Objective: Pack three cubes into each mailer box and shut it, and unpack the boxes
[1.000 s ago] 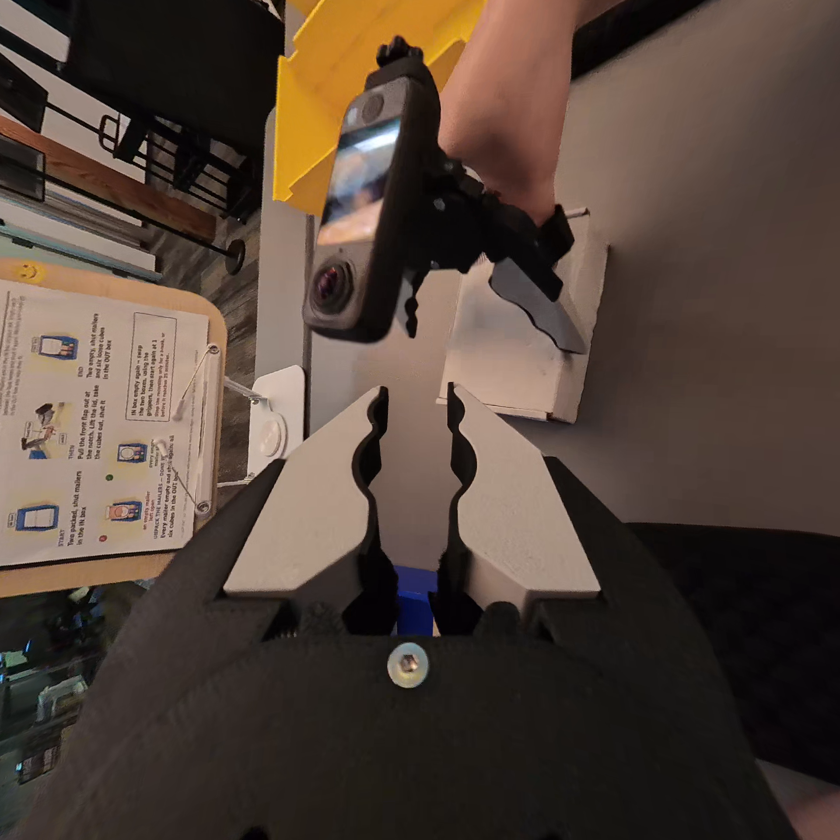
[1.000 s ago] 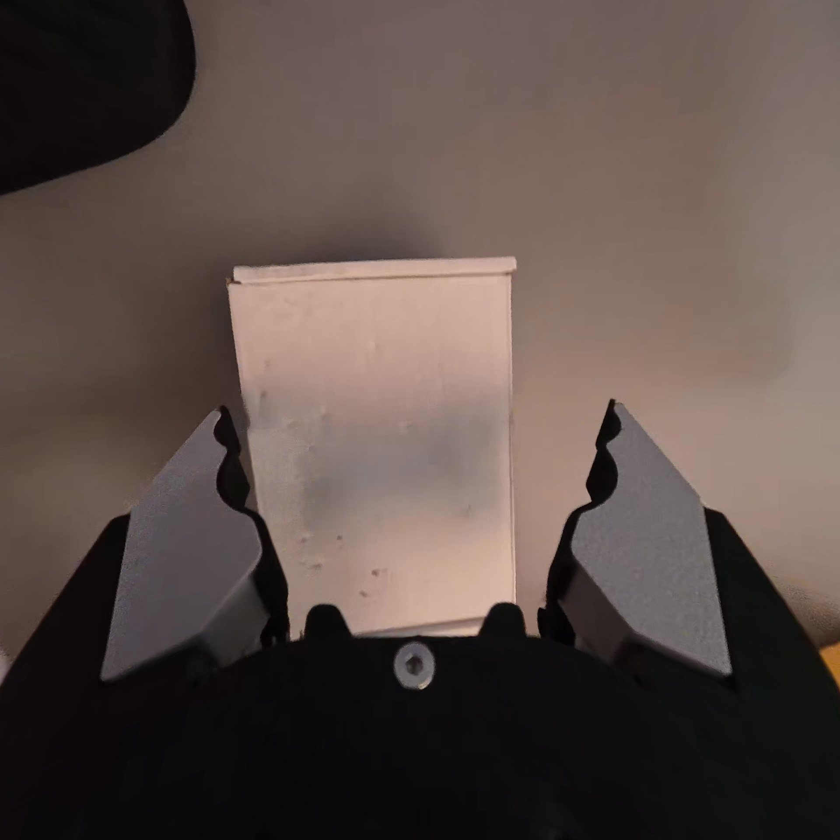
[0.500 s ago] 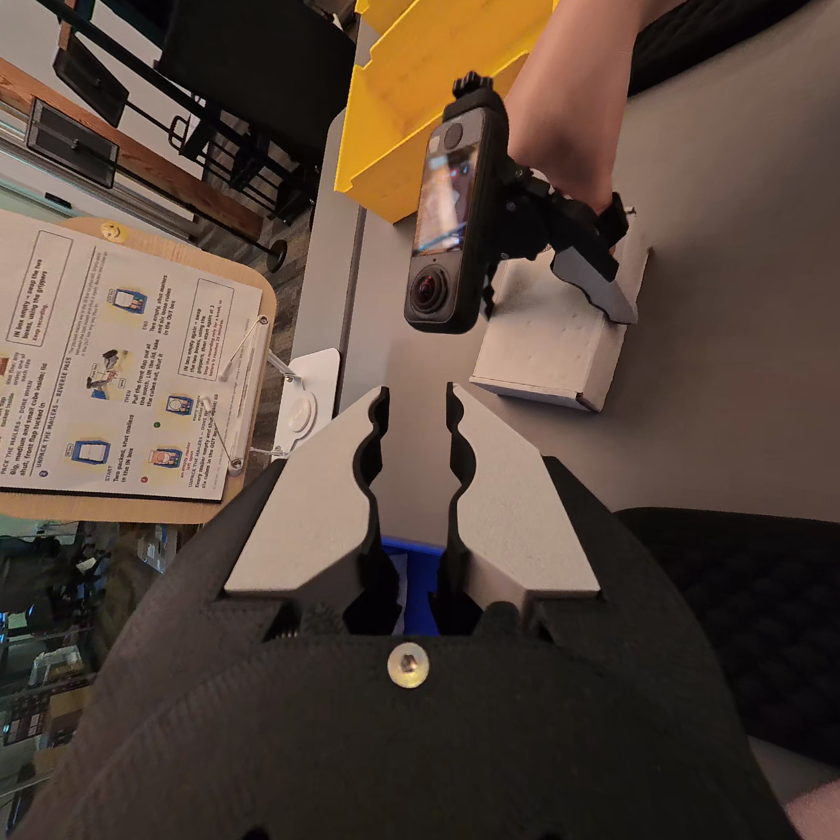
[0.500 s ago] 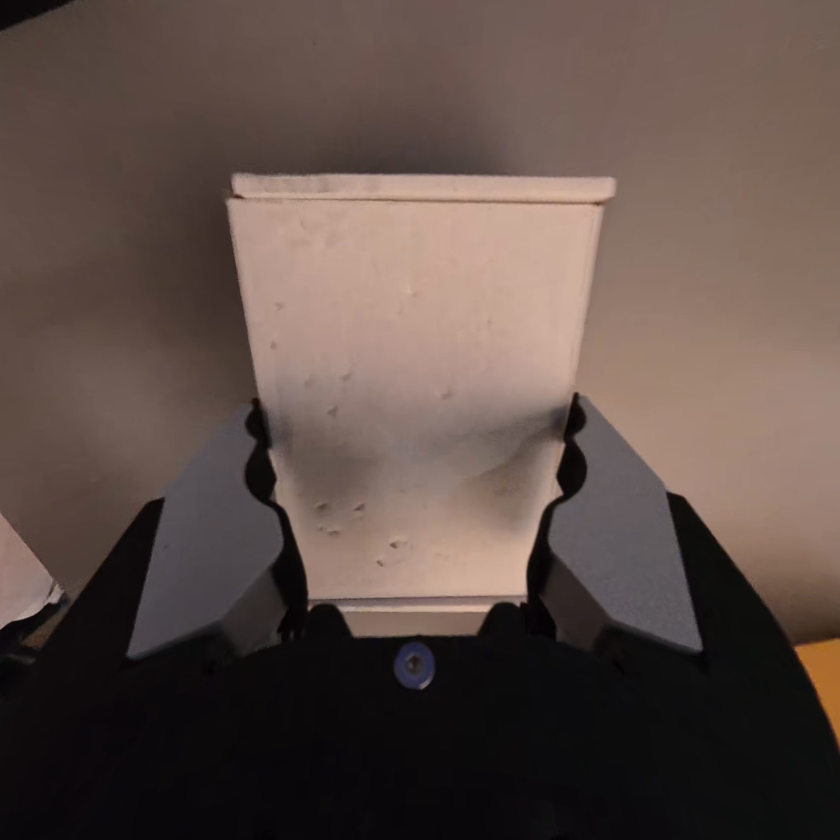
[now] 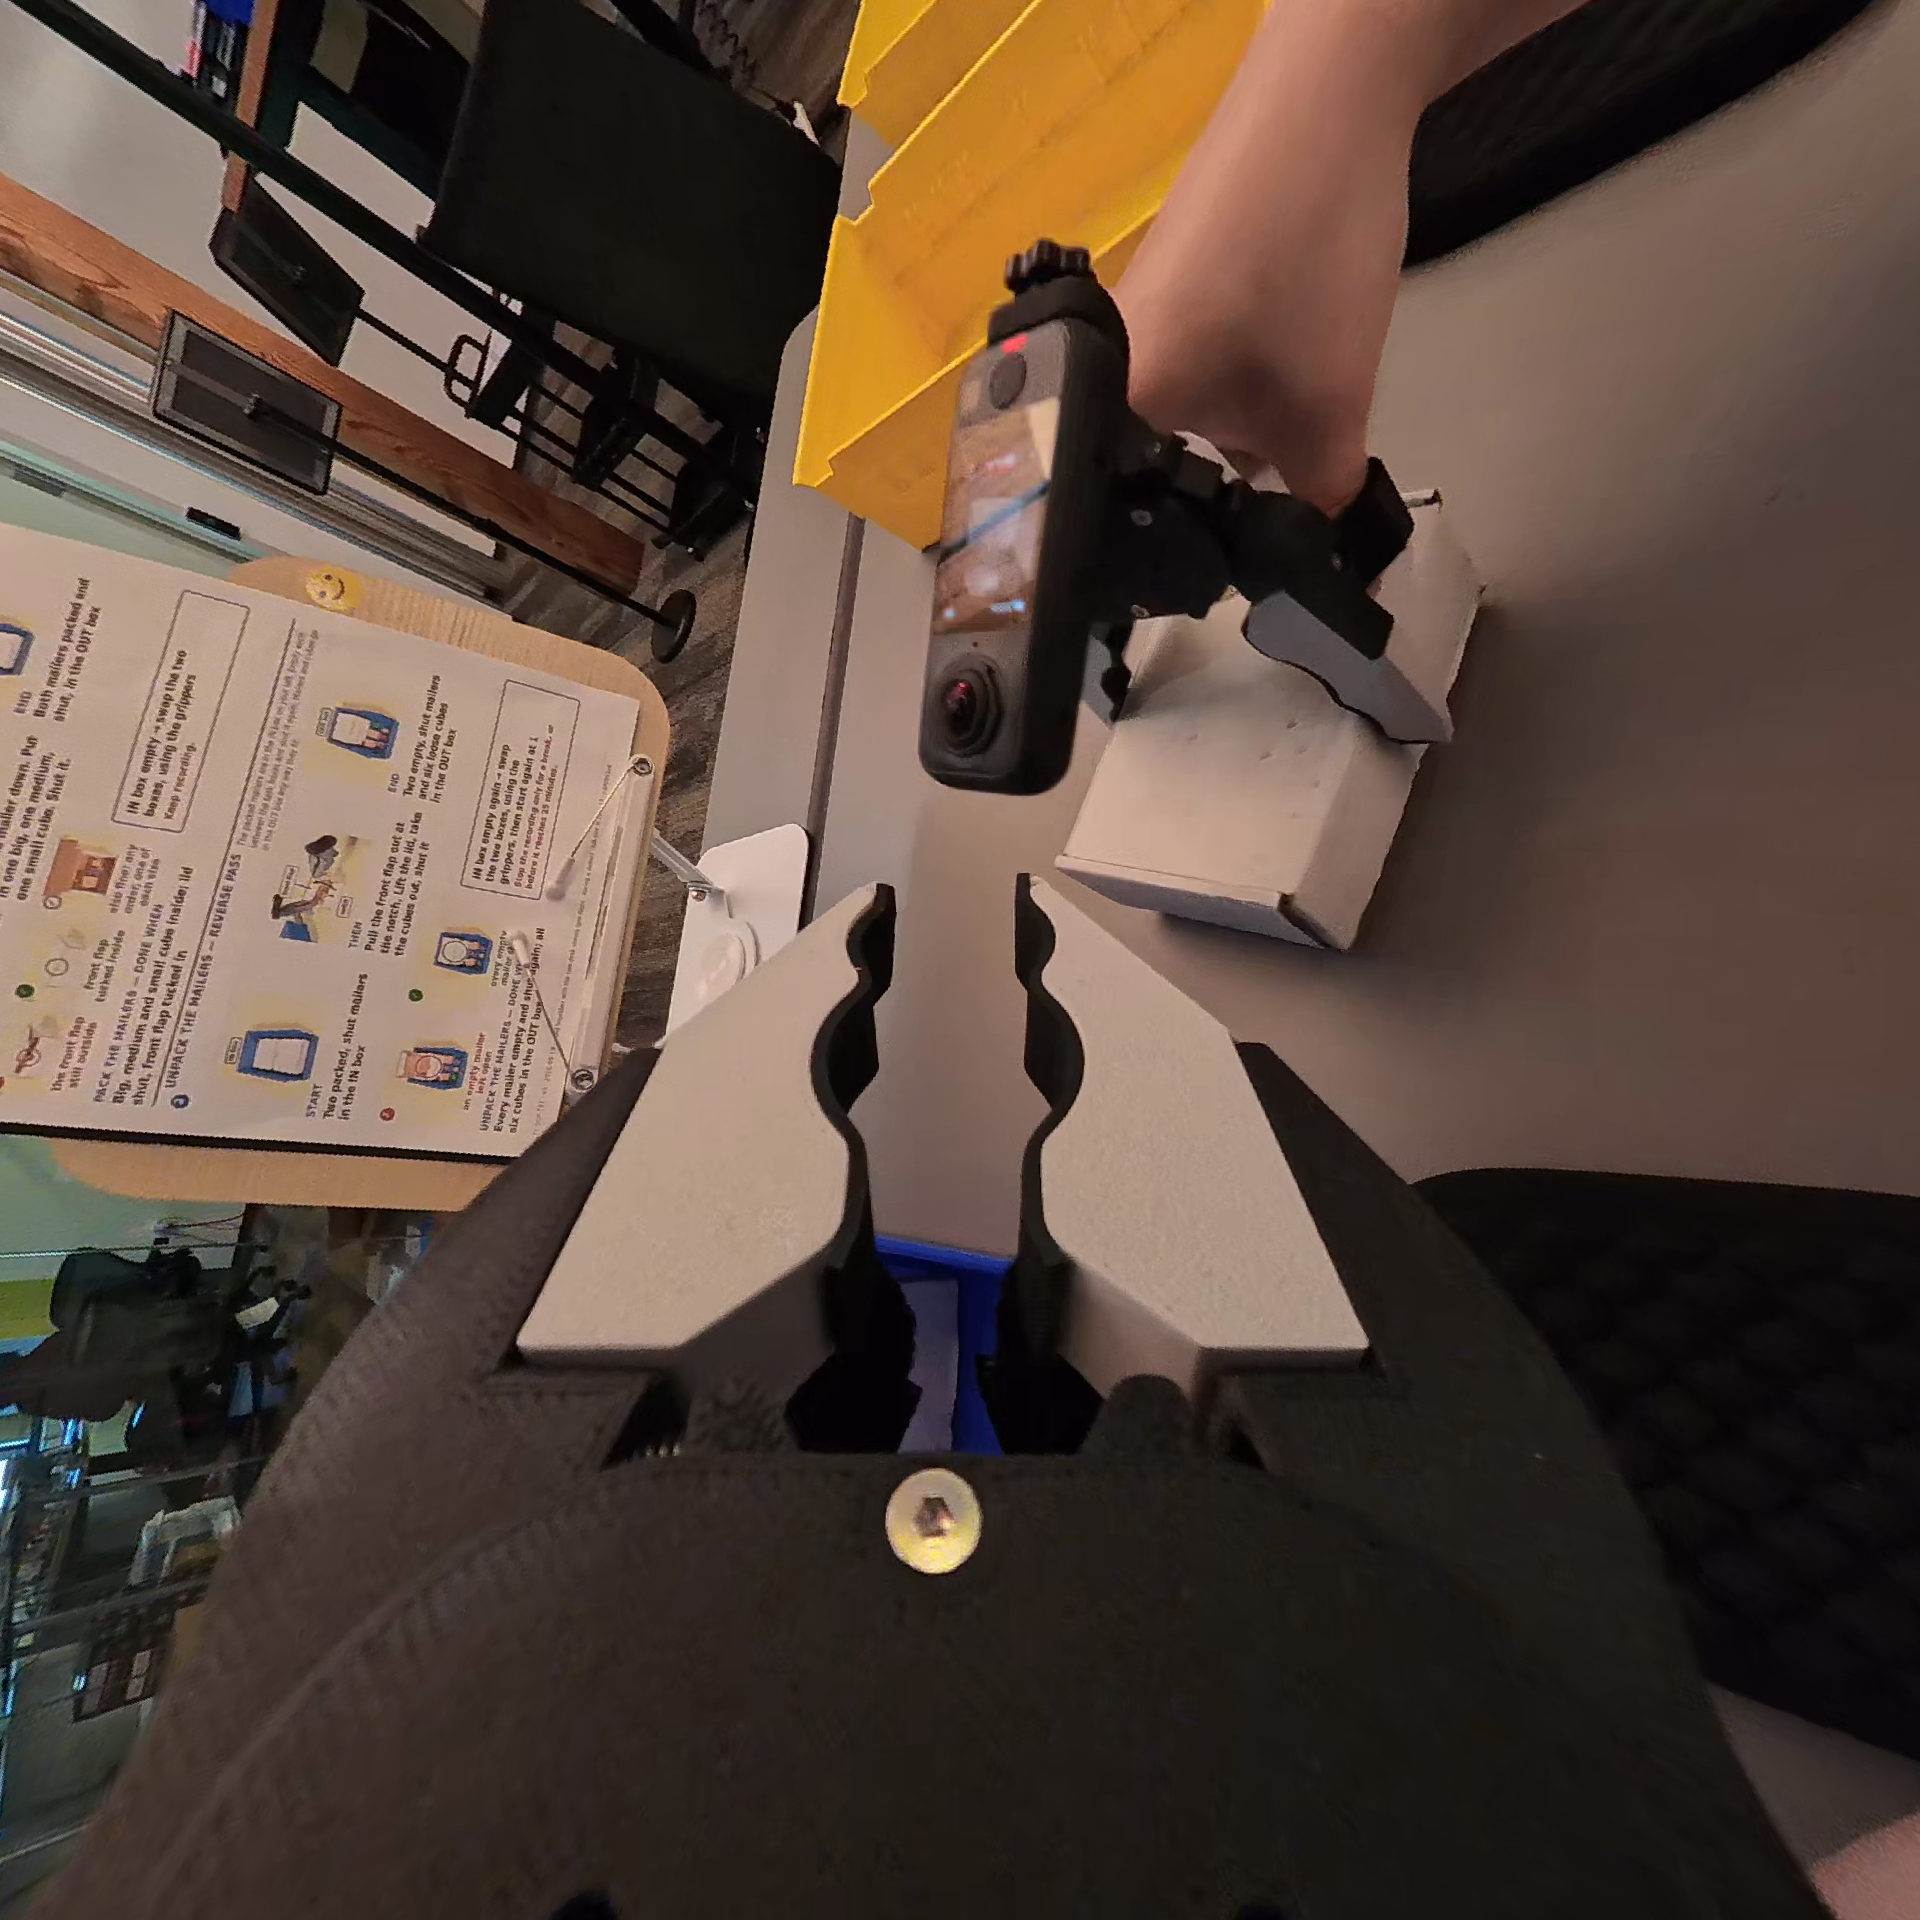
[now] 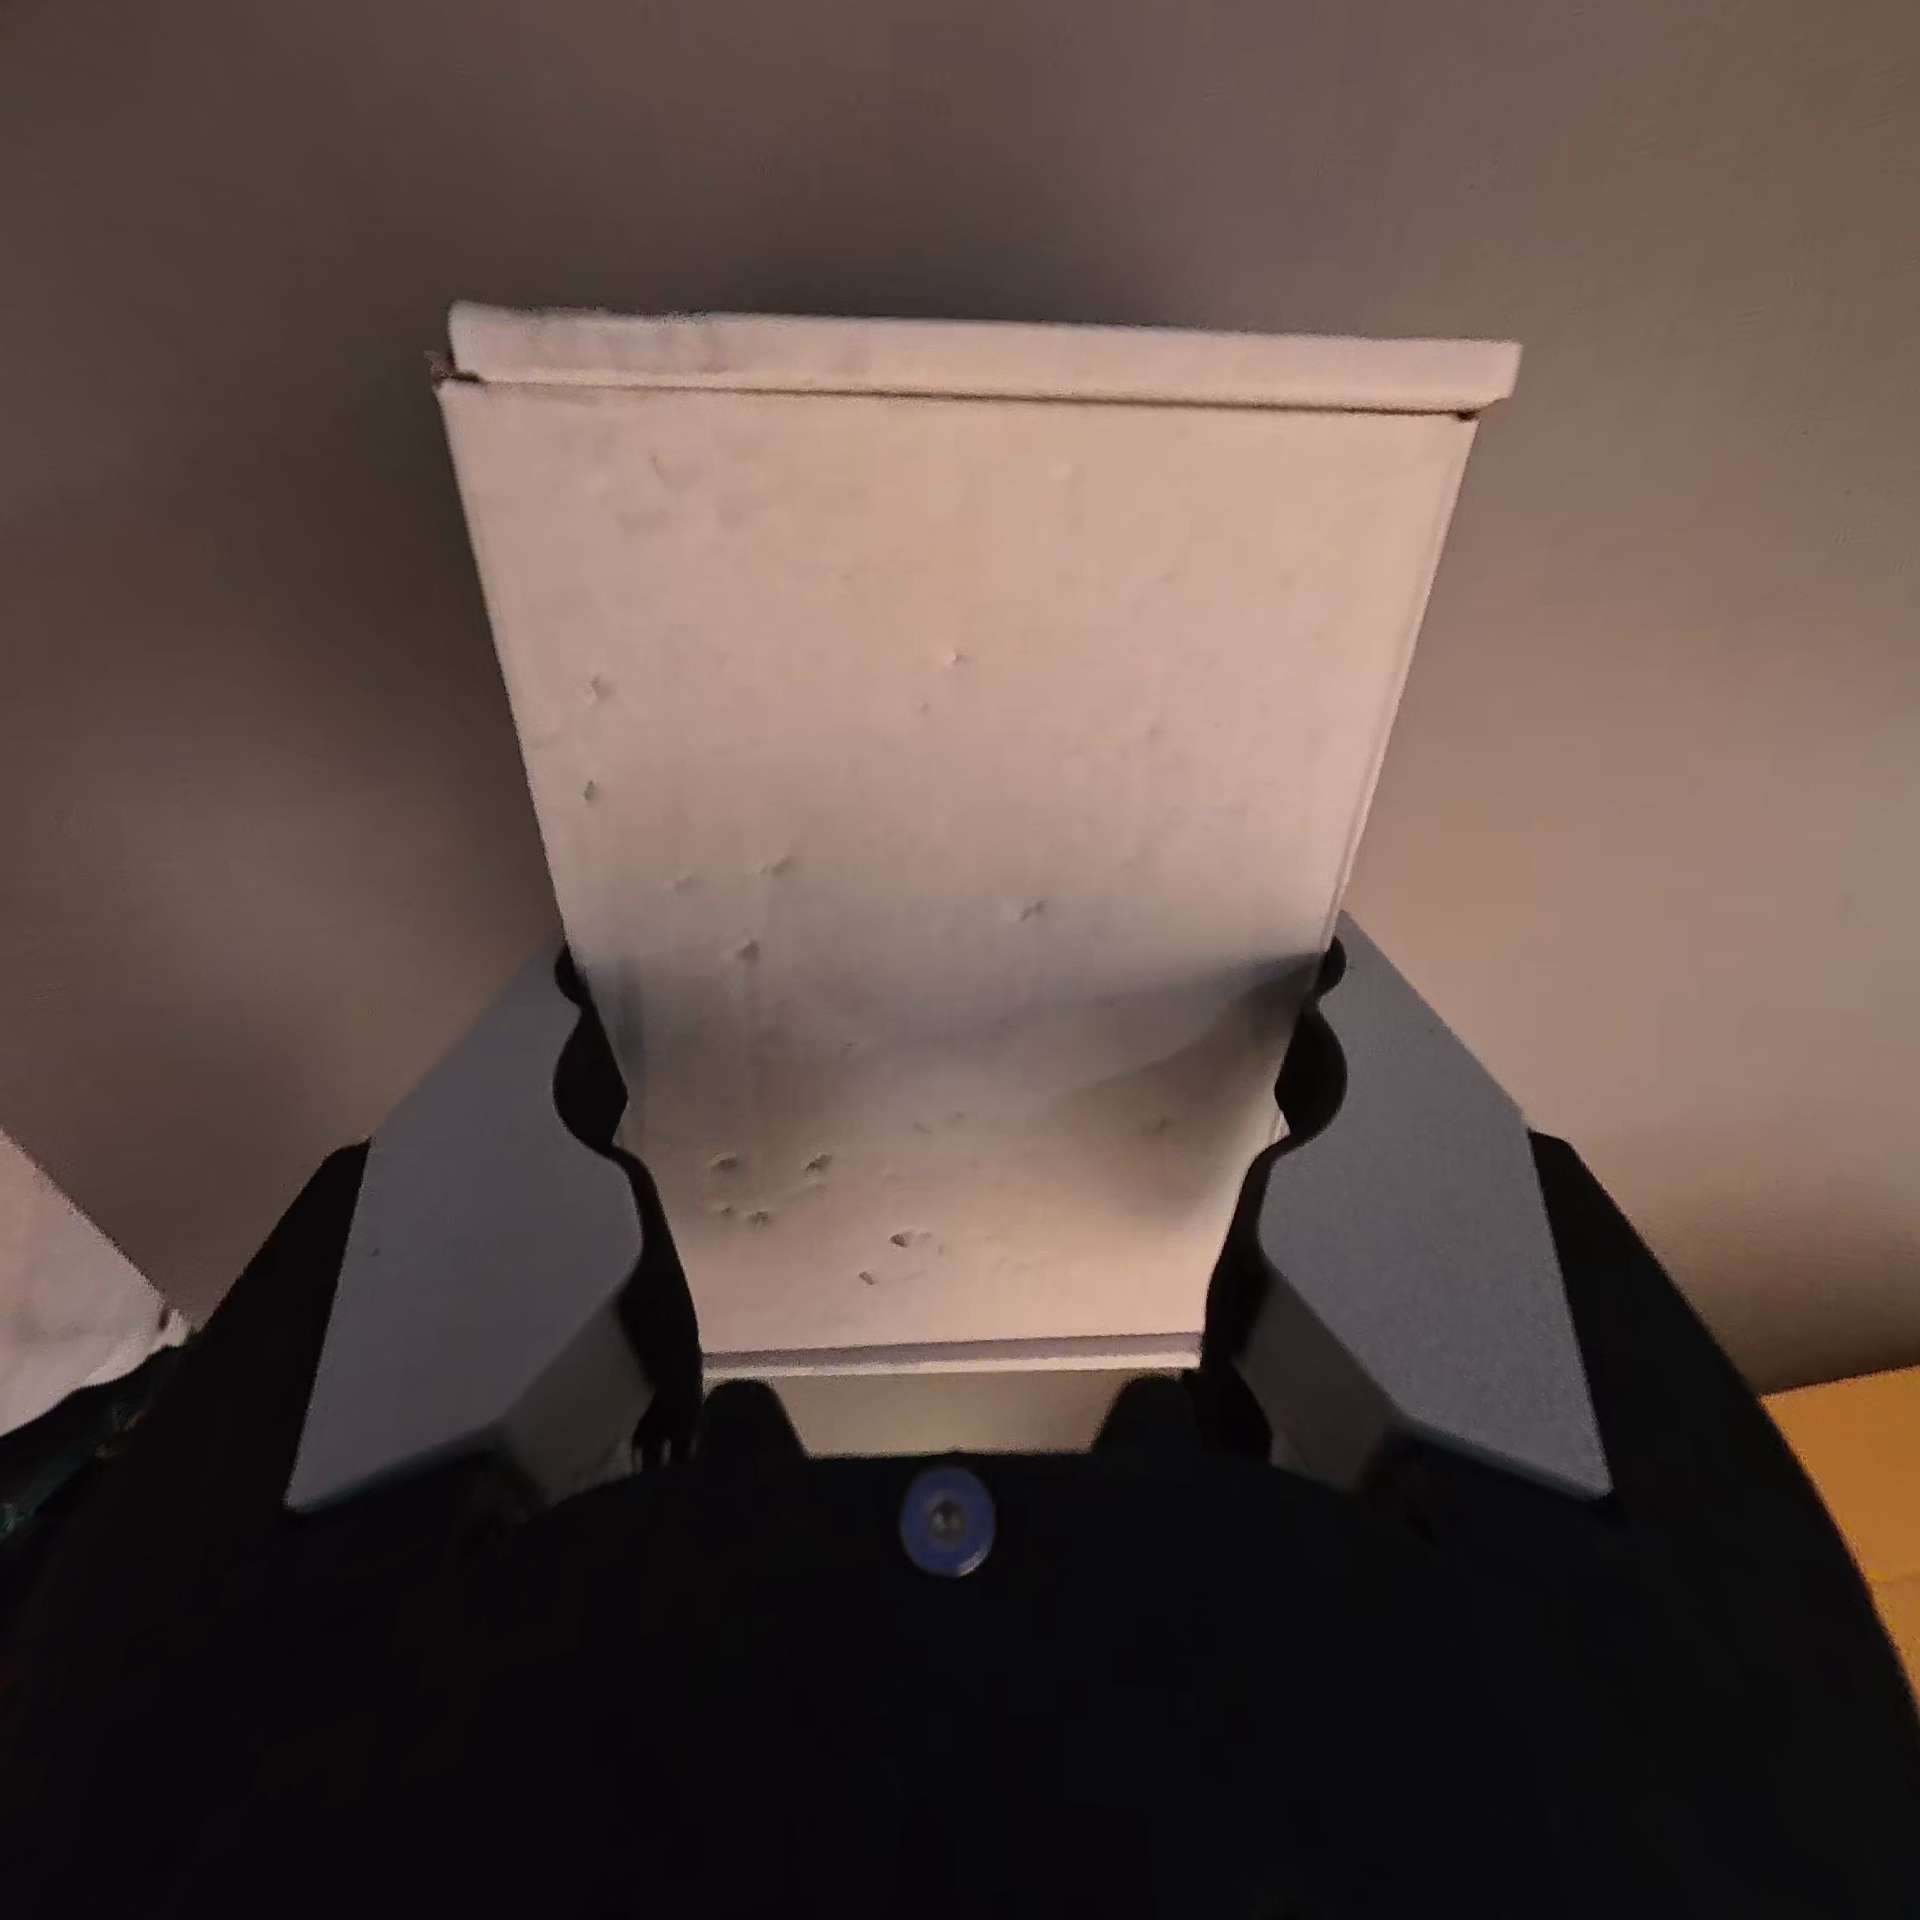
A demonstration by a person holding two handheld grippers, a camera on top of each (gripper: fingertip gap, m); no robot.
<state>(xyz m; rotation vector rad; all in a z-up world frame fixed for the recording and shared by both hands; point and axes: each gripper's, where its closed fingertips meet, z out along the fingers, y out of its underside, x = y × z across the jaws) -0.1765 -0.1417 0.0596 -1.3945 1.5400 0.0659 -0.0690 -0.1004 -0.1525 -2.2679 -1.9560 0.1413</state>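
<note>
Both wrist views share the white mailer box (image 5: 1236, 810) (image 6: 956, 831), right closest.

table (image 5: 1662, 935) right of mailer box (image 5: 1226, 821): free | left: yellow bin (image 5: 894, 343)

Grey table (image 5: 1662, 935) — white mailer box (image 5: 1236, 821) flat on it, yellow bin (image 5: 914, 343) at its far edge.

My white dimpled matt cardboard mailer box (image 6: 956, 790) | my grey grainy matt fingers (image 5: 707, 1174) | smooth grey matt tabletop (image 5: 1662, 935) | yellow corrugated-plastic bin (image 5: 883, 343)
</note>
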